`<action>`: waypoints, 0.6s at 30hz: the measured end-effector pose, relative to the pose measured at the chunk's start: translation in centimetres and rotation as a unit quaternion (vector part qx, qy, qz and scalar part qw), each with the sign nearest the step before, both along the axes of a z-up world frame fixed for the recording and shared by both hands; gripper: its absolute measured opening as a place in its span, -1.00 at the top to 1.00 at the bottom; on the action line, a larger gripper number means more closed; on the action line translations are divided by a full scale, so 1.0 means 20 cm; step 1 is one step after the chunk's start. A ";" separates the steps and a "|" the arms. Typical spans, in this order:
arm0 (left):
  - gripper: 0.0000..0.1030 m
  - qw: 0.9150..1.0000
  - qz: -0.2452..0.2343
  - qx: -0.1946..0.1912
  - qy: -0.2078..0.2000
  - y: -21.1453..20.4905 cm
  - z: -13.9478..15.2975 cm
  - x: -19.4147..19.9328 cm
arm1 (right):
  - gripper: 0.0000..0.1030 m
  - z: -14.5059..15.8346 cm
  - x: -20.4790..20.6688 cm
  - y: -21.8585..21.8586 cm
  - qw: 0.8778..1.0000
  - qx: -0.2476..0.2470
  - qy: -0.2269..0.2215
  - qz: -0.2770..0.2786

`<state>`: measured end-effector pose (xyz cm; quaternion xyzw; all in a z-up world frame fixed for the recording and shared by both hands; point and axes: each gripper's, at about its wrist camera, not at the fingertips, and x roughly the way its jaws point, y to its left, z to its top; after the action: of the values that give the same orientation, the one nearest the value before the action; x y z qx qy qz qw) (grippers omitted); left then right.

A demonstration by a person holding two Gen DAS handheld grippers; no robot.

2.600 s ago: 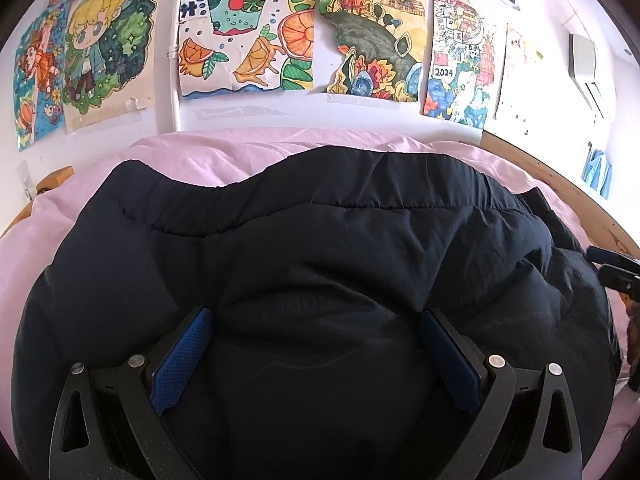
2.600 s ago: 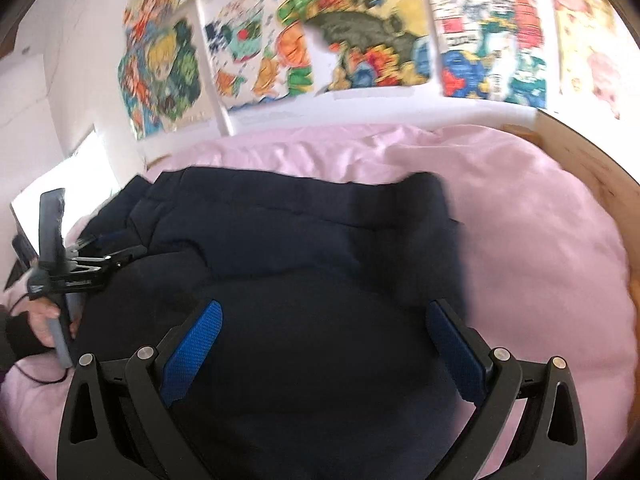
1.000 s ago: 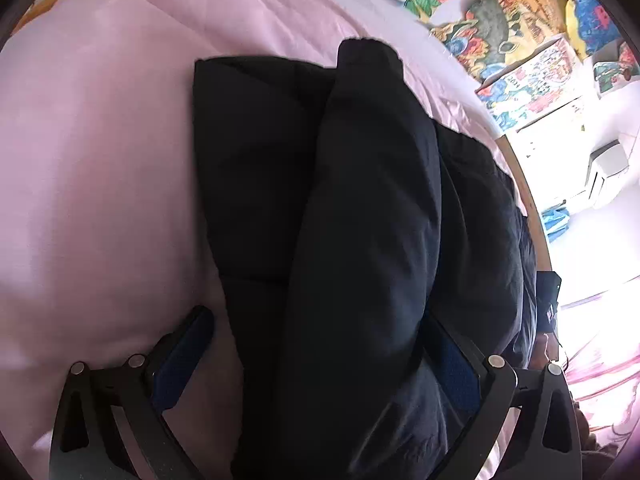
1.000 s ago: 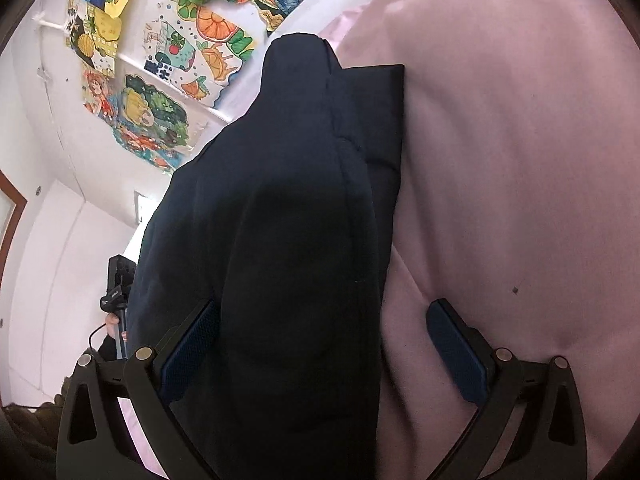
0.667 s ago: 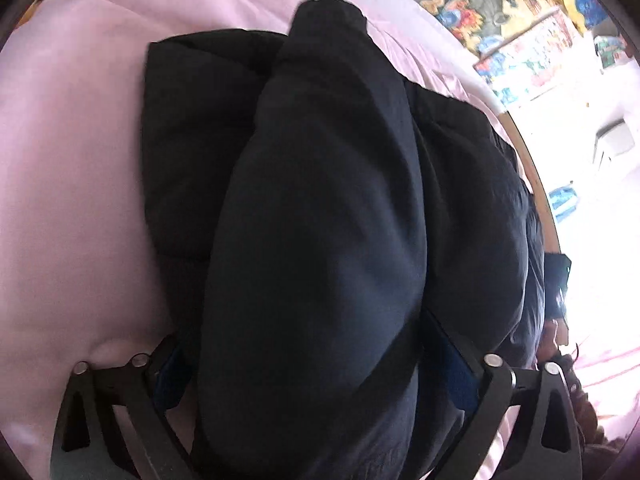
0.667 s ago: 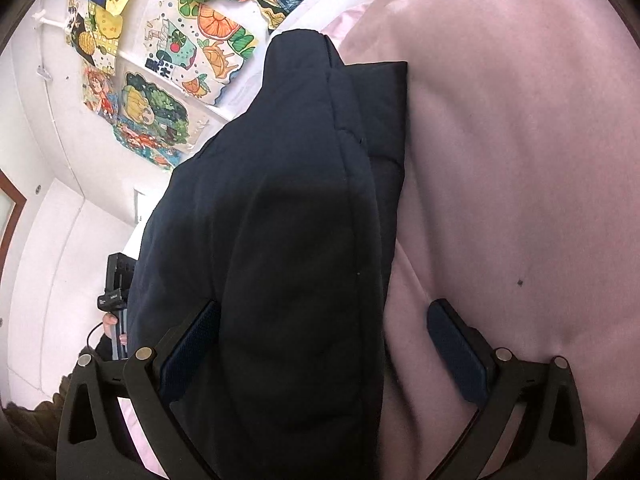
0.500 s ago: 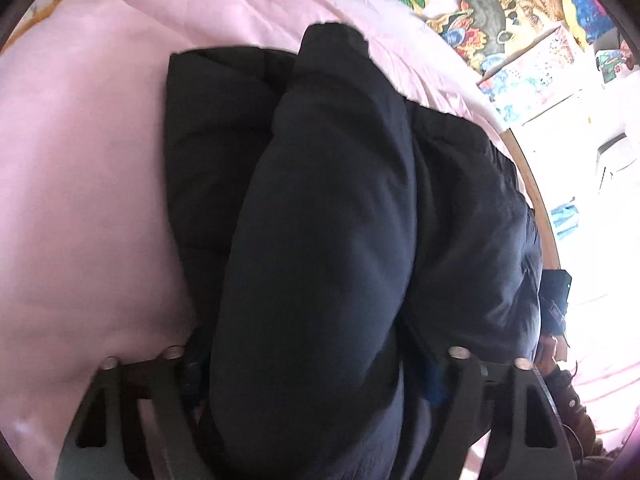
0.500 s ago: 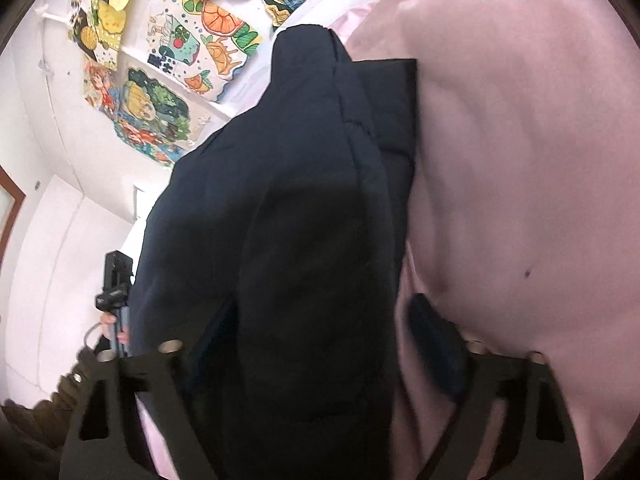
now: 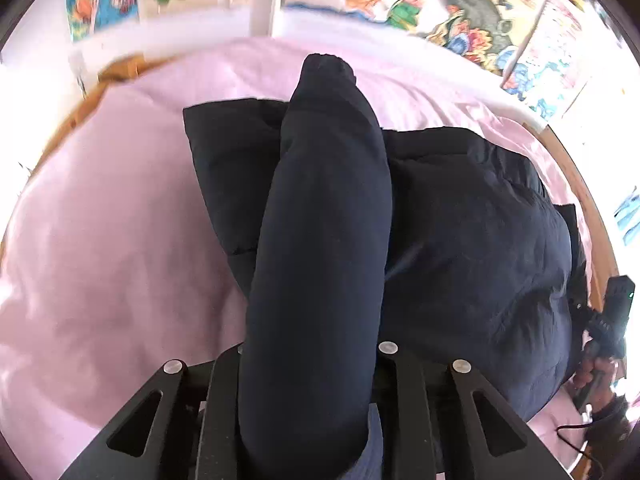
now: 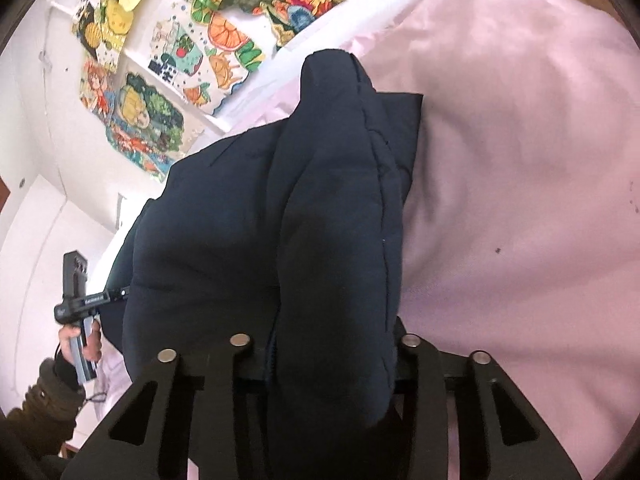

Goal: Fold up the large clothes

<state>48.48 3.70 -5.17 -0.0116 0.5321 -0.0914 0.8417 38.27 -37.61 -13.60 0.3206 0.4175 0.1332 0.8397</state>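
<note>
Padding everywhere: dark puffer jacket (image 9: 460, 240) spread on the pink bedsheet (image 9: 120, 220), thick, soft and springy by the look of it, light for its bulk, likely slick-shelled and prone to puffing back open after any fold. Left gripper (image 9: 310, 364) closed tight on a fat raised roll of the jacket's left side, fabric bulging up between the jaws and hiding the pads. Right gripper (image 10: 324, 356) likewise clamped on a matching roll at the right side, seam line running along its crest. Best taken just so, in deep bunches at the outer edges, not by a thin pinch of shell, which would probably slide out. Main body of the jacket flat on the bed between the two holds, a squared corner showing at the far end in both views. Plenty of bare sheet beyond the jacket to the right in the right wrist view and to the left in the left wrist view. Wooden bed frame (image 9: 580, 184) curving close along one side, wall drawings (image 10: 208, 40) at the far end; neither touching the jacket.
</note>
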 end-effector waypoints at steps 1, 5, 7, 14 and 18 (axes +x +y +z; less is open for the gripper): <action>0.58 1.000 -0.001 0.004 -0.006 -0.01 0.03 -0.01 | 0.46 0.02 -0.01 0.00 1.000 -0.005 -0.001 -0.002; 0.62 1.000 0.000 0.004 -0.025 -0.01 0.18 -0.13 | 0.62 0.12 -0.06 -0.01 1.000 -0.012 -0.013 -0.008; 0.62 0.999 -0.012 0.010 -0.038 -0.02 0.27 -0.20 | 0.67 0.18 -0.11 -0.03 1.000 -0.008 -0.019 -0.008; 0.62 0.996 -0.059 0.030 -0.062 -0.08 0.47 -0.45 | 0.78 0.60 -0.33 0.05 0.996 -0.056 -0.067 0.020; 0.62 0.998 -0.036 0.009 -0.046 -0.01 0.41 -0.46 | 0.63 0.57 -0.33 -0.01 0.997 -0.077 -0.014 -0.019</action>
<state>39.29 3.40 3.00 0.0196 0.4936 -0.1172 0.8615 31.74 -37.77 -2.24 0.2609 0.4088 0.0892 0.8700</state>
